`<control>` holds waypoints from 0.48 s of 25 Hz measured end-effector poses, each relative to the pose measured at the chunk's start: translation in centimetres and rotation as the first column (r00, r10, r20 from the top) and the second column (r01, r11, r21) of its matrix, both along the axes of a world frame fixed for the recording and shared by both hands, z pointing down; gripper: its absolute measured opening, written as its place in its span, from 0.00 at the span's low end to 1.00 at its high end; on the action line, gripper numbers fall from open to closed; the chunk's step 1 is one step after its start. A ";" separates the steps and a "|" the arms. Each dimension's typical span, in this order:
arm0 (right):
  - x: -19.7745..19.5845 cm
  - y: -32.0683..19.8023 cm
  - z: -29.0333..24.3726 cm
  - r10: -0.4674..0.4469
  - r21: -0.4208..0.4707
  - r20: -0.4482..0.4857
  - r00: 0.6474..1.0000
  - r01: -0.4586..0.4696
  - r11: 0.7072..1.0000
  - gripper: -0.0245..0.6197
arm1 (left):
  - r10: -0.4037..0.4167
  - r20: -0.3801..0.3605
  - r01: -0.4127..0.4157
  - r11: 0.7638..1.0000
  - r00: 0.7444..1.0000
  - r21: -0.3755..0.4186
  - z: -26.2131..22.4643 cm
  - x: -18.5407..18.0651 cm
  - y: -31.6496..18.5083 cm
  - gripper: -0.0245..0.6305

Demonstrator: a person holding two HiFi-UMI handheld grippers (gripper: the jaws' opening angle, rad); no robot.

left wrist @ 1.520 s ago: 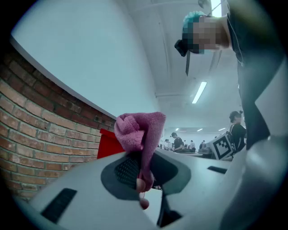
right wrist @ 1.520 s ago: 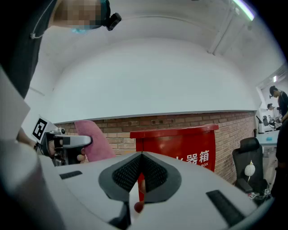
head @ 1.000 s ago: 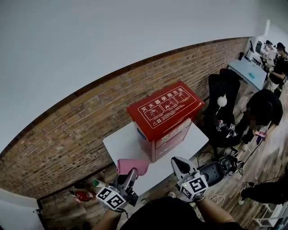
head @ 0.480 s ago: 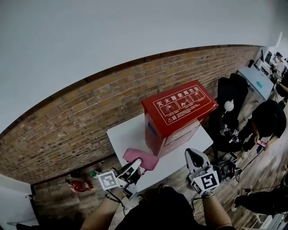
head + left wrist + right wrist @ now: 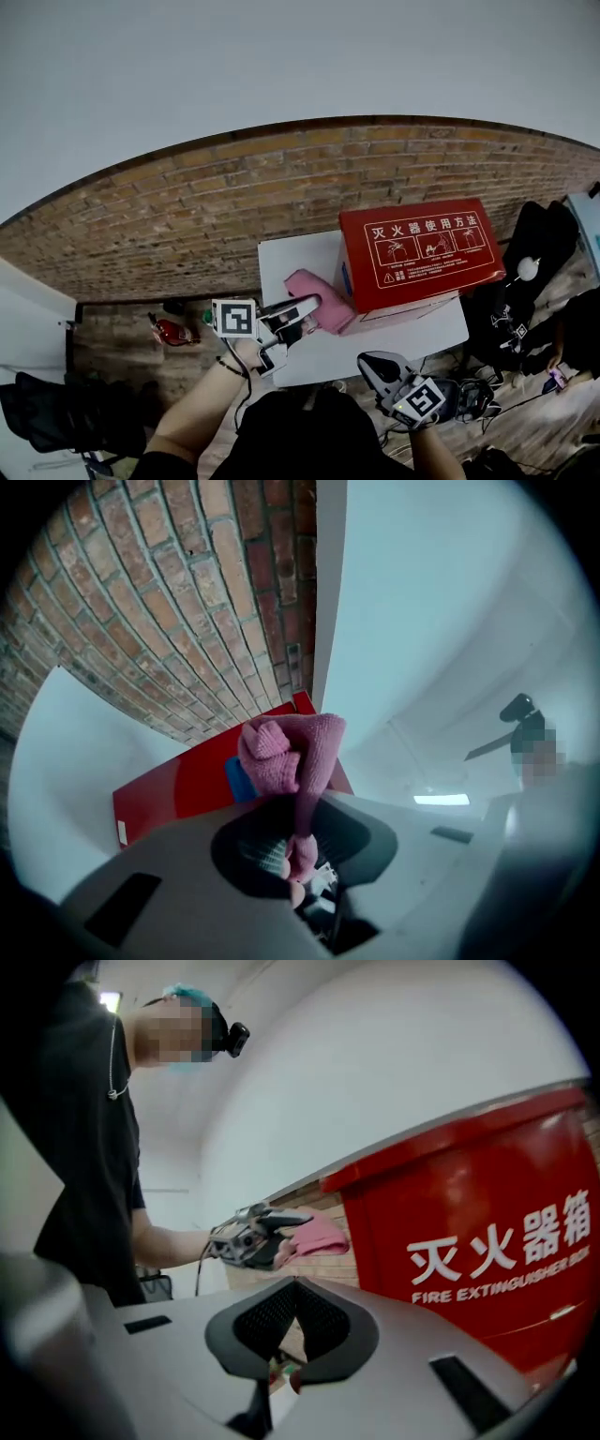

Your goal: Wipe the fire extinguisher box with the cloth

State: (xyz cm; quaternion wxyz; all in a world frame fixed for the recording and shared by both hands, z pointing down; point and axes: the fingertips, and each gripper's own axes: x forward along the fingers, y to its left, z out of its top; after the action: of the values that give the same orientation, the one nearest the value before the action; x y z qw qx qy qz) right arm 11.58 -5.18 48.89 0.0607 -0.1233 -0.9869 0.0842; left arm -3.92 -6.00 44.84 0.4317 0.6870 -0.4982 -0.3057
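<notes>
A red fire extinguisher box (image 5: pixel 422 248) with white print stands on a small white table (image 5: pixel 291 258) against a brick wall. My left gripper (image 5: pixel 302 314) is shut on a pink cloth (image 5: pixel 314 295), whose bunched end lies against the box's left side. In the left gripper view the cloth (image 5: pixel 286 752) hangs from the left gripper (image 5: pixel 295 829) in front of the red box (image 5: pixel 173 789). My right gripper (image 5: pixel 377 364) is shut and empty, low at the table's front. From the right gripper (image 5: pixel 293 1290) view I see the box (image 5: pixel 478 1241), the cloth (image 5: pixel 317 1234) and the left gripper (image 5: pixel 281 1232).
A red extinguisher (image 5: pixel 174 331) lies on the floor left of the table, by the brick wall (image 5: pixel 187 216). A black chair (image 5: pixel 542 234) and cables (image 5: pixel 497 328) crowd the right side. Dark gear (image 5: pixel 56 412) sits at the lower left.
The left gripper has carried the pink cloth up from the table's front edge to the box's left side. The head view has swung left. The right gripper sits lower.
</notes>
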 end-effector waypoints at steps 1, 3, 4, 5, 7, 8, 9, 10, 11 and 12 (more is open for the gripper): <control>-0.1 0.9 1.0 -0.058 -0.012 -0.023 0.998 0.058 0.998 0.07 | -0.007 0.000 0.007 1.000 1.000 0.001 -0.4 -0.3 -0.7 0.14; -0.4 2.5 2.6 -0.157 -0.031 -0.056 0.986 0.156 0.987 0.07 | -0.006 0.017 0.006 1.000 1.000 0.008 -1.2 -0.8 -1.8 0.14; -0.7 3.2 3.1 -0.194 -0.036 -0.068 0.979 0.192 0.981 0.07 | -0.002 0.020 0.002 1.000 1.000 0.009 -1.4 -1.1 -2.2 0.14; -1.1 3.8 3.4 -0.221 -0.041 -0.078 0.972 0.218 0.975 0.07 | 0.005 0.016 -0.005 1.000 1.000 0.008 -1.7 -1.4 -2.6 0.14; -1.8 4.9 3.6 -0.249 -0.056 -0.084 0.965 0.245 0.968 0.07 | 0.035 -0.034 -0.035 0.999 0.999 0.017 -2.2 -1.8 -3.2 0.14; -2.1 5.3 3.7 -0.255 -0.061 -0.087 0.963 0.250 0.966 0.07 | 0.059 -0.077 -0.057 0.998 0.995 0.029 -2.5 -1.9 -3.5 0.14; -2.4 5.7 3.8 -0.255 -0.062 -0.094 0.962 0.250 0.966 0.07 | 0.086 -0.117 -0.081 0.996 0.989 0.044 -2.8 -2.2 -3.9 0.14; -2.8 6.0 4.0 -0.248 -0.058 -0.104 0.963 0.243 0.968 0.07 | 0.112 -0.150 -0.104 0.993 0.982 0.060 -3.1 -2.5 -4.4 0.14; -3.2 6.2 4.2 -0.233 -0.052 -0.118 0.965 0.229 0.972 0.07 | 0.140 -0.176 -0.128 0.989 0.974 0.077 -3.3 -2.9 -4.9 0.14; -3.7 6.4 4.5 -0.212 -0.046 -0.133 0.968 0.208 0.977 0.07 | 0.169 -0.199 -0.153 0.984 0.965 0.093 -3.5 -3.3 -5.4 0.14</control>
State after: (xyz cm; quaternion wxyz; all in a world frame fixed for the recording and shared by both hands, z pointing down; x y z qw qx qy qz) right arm 7.88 1.23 53.35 0.1348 -0.2220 -0.9603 0.1014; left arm -7.18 -11.39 41.32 0.4777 0.7060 -0.3811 -0.3579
